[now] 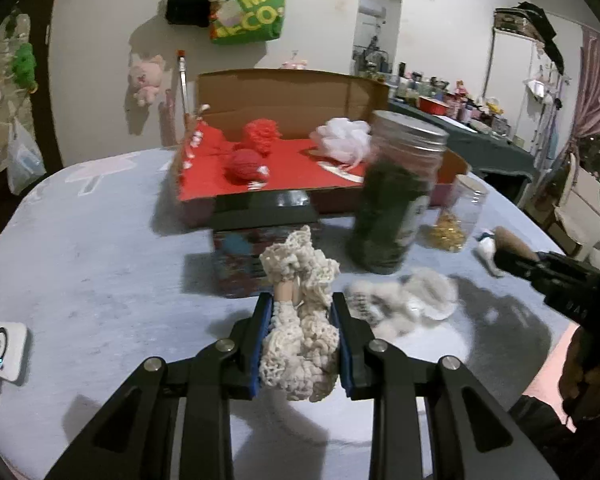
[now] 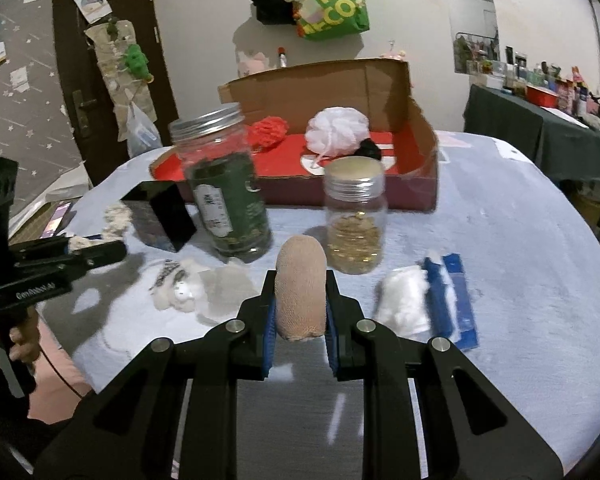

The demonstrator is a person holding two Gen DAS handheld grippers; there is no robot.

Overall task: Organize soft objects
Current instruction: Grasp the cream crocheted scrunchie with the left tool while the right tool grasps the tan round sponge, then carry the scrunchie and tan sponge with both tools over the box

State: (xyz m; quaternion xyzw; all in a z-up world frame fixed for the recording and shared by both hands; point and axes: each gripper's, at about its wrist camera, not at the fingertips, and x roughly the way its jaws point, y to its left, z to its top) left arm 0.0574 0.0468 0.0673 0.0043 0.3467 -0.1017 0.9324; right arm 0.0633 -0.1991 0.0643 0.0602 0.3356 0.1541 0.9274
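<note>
My left gripper [image 1: 300, 304] is shut on a cream crocheted doll [image 1: 300, 320] held above the table. My right gripper [image 2: 300, 284] is shut on a tan knitted roll [image 2: 301, 292]; it also shows at the right edge of the left wrist view as the right gripper [image 1: 500, 256]. The open cardboard box [image 1: 284, 96] with a red floor stands at the far side and holds a red yarn ball [image 1: 245, 166], a red pompom [image 1: 262, 132] and a white mesh puff [image 2: 336, 128]. A flat white fluffy piece [image 1: 404, 300] lies on the table between the grippers.
A green-filled jar [image 2: 230, 188] with a metal lid and a smaller jar of gold bits [image 2: 354, 220] stand before the box. A dark patterned box [image 1: 252, 256] sits mid-table. A white wad [image 2: 404, 300] and blue packet [image 2: 452, 300] lie right. A white device [image 1: 4, 350] lies left.
</note>
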